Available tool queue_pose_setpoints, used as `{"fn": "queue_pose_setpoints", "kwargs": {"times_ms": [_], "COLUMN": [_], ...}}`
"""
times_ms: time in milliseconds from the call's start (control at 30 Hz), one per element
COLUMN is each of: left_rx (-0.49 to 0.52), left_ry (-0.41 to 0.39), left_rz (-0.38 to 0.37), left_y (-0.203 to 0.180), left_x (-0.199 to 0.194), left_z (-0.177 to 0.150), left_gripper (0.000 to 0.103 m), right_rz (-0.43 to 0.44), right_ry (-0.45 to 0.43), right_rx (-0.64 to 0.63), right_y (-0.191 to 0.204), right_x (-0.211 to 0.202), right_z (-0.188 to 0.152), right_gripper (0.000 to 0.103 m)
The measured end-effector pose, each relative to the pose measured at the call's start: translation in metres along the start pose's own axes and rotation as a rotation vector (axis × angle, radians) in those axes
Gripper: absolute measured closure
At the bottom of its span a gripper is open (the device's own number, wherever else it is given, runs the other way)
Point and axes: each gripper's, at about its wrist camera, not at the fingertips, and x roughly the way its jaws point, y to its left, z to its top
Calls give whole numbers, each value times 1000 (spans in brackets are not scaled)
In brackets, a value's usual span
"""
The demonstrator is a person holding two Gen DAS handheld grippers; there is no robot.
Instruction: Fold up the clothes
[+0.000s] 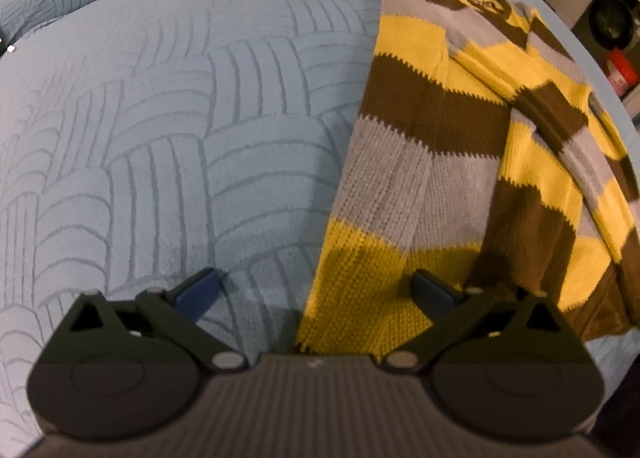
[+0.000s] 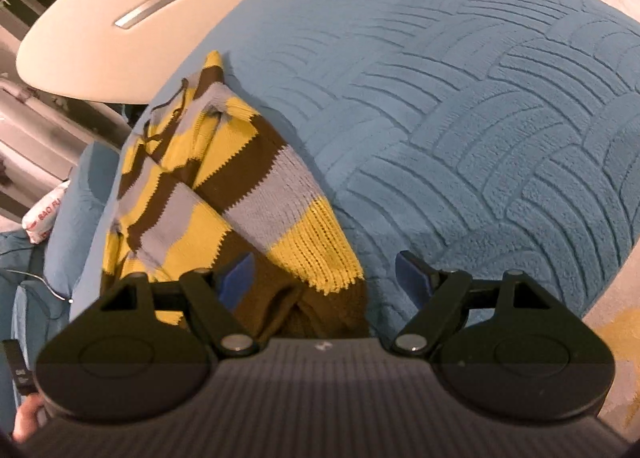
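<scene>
**Striped knit sweater on blue quilted cover: condition and handling assessment**

The striped knit sweater [image 1: 432,138] lies on the blue quilted cover [image 1: 180,118]. In the left wrist view it occupies the right half of the frame, running from the top edge down to the gripper body. In the right wrist view it sits at centre left [image 2: 224,186], close to the edge of the cover. The garment is already gathered into a long, narrow shape: one flat panel faces the open cover, and looser layers, with what appears to be a sleeve, are heaped on the side away from it. This arrangement fits either a part-folded garment or one merely laid down in a bundle; the views do not settle which.

The left gripper [image 1: 316,290] stands released, its jaws wide apart, with the yellow hem band between and beneath them. No cloth is pinched. The right gripper [image 2: 324,270] is likewise spread wide and holds nothing; the brown lower edge of the sweater lies under its left finger [image 2: 238,278].

Handling judgement: the chunky ribbed knit looks soft, limp and moderately heavy for clothing. It should drape and stretch rather than hold a crease, and it is likely to drag on the fleecy cover. It is neither slippery nor fragile, though loose yarn could snag. The firmest holds appear to be the ribbed yellow hem and the flat panel's long edge, taken through all layers.

A pale table [image 2: 132,18] stands in the upper left of the right view.
</scene>
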Motion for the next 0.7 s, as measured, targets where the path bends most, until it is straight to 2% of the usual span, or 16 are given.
{"fn": "queue_pose_setpoints", "kwargs": {"times_ms": [133,233,400,500,600,700], "left_rx": [-31,-34,-15,31,113,143], "left_ry": [-11,-46,-126,-145,-154,-107], "left_rz": [-69,-91,-91,-75,-17,9], "left_y": [7,9,-6,-33,-68,-95], "left_x": [-4,-12,-23,-15,7,43], "left_z": [8,31,104,162,223,281], "left_gripper": [0,0,0,0,0,0], "right_rz": [42,78,111,118,100,97], "right_ry": [-23,-58,-105,-128,-176,-210], "right_rx": [30,17,-27,-73,-94,-98], "right_y": [-6,-6,2,8,10,11], "right_x": [-6,-10,-8,-9,-12,-15], "right_z": [1,2,2,1,1,2], "right_gripper": [23,23,23,23,23,23]}}
